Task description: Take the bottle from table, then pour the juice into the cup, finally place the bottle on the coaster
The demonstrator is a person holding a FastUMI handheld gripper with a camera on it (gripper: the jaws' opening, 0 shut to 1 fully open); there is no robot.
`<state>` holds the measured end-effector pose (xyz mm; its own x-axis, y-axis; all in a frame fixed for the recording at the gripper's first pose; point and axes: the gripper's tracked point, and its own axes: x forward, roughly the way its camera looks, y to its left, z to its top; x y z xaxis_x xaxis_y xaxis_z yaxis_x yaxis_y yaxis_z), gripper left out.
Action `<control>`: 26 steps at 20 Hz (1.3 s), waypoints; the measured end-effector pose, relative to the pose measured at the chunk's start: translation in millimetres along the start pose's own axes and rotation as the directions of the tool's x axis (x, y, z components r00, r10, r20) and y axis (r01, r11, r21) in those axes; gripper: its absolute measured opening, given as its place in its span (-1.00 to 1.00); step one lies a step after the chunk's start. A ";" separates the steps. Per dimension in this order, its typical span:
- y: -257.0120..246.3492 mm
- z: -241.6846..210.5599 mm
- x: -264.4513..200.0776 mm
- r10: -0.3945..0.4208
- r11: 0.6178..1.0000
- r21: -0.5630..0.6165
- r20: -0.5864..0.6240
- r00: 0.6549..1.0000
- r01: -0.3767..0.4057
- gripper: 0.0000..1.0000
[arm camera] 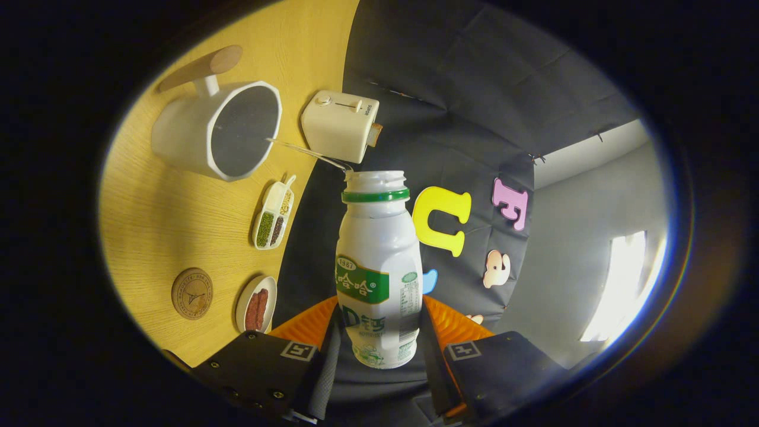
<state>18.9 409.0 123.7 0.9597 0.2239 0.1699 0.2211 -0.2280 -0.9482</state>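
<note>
Both fingers (330, 347) of gripper (379, 344) pressed against sides of bottle (378, 261), pinching it between them, cap off. Thin stream of juice (305, 151) running from bottle mouth to cup (216, 130) beyond. Coaster (192, 293) lying bare on table (178, 225) near cup.

A pale yellow wood-grain surface (178, 207) meets the booth's wall of creased black cloth (450, 89). Beyond that cloth stands a plain grey wall (569, 237), where a bright window (622, 284) throws in white daylight.
</note>
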 end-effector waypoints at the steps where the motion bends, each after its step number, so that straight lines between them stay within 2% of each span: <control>1: -1.8 0.5 -0.6 -0.005 1.000 -0.007 0.001 1.000 0.005 0.30; 26: -8.1 15.0 -0.6 -0.085 0.986 -0.143 0.048 0.995 0.091 0.30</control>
<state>13.9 424.9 127.3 0.9280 0.2879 0.2364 0.3298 -0.3402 -0.8806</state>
